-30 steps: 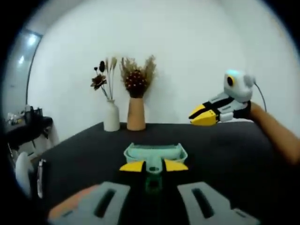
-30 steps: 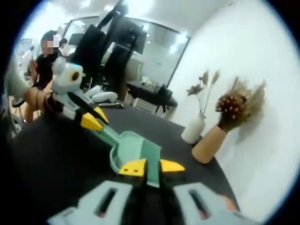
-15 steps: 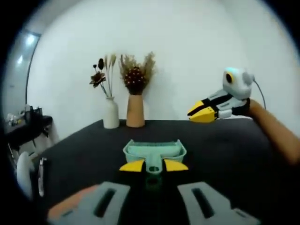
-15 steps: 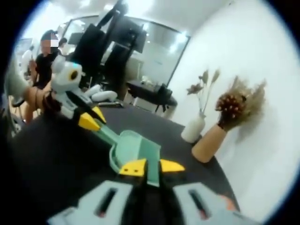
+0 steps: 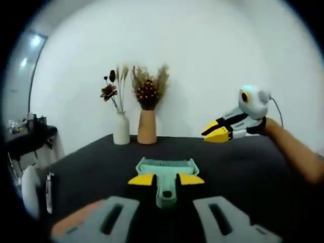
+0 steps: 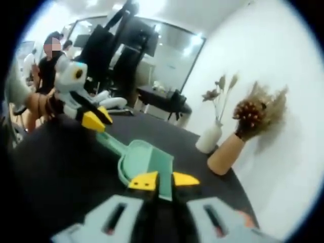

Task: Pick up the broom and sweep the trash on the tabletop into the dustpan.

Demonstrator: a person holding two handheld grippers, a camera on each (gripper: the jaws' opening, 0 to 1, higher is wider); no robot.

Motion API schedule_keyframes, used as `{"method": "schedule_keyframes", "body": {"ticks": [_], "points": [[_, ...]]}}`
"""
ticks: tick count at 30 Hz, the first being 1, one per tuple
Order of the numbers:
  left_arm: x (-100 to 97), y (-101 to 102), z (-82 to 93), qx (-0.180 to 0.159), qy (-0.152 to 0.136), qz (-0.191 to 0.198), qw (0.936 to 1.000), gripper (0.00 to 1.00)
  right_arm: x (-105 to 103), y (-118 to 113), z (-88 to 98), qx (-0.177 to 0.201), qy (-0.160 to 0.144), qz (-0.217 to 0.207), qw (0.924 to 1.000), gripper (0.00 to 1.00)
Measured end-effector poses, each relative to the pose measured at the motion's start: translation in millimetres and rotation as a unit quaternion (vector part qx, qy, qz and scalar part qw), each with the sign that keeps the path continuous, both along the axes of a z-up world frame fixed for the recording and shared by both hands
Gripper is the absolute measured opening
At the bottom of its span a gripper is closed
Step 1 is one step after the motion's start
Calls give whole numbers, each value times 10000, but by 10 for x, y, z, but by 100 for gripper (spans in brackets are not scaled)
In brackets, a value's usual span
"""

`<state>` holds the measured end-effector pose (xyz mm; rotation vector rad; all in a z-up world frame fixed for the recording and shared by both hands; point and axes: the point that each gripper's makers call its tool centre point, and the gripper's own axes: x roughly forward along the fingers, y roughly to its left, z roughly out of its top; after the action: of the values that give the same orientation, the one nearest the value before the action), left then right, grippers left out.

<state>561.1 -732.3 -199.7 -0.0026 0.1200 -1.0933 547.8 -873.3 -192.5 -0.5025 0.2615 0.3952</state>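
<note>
Green dustpan [image 5: 166,169] on the black table [image 5: 243,167], its handle pinched by the left gripper [image 5: 166,179], right gripper [image 5: 218,132] held above the table with tips together on nothing, 2 vases by the wall, white vase [image 5: 121,128] with thin dry flowers, tan vase [image 5: 147,127] with a bushy dry bunch

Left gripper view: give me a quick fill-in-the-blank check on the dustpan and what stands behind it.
1. The tabletop under the mint-green plastic dustpan is ___ in colour.
2. The dustpan's handle points toward the left gripper and lies between its ___ jaw tips.
3. In this view, the slim white vase stands to the ___ of the tan vase.
4. Both vases hold dried ___.

Missing words: black; yellow; left; flowers
</note>
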Motion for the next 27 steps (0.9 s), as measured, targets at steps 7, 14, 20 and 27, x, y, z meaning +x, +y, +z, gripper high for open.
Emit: {"method": "schedule_keyframes", "body": {"ticks": [7, 14, 20, 27], "points": [[-32, 64, 56, 64, -185, 6, 9998, 22, 9, -23, -7, -9, 44, -50, 10000, 10], [-47, 121, 166, 32, -190, -57, 9998, 26, -68, -1, 7, 44, 266, -408, 9988, 19], [-180, 38, 372, -110, -249, -302, 9992, 32, -265, -200, -42, -767, 577, -1307, 9868, 30], [-596, -218, 413, -240, -216, -862, 9958, 49, -836, 30, -28, -764, 568, -1070, 9897, 50]]}}
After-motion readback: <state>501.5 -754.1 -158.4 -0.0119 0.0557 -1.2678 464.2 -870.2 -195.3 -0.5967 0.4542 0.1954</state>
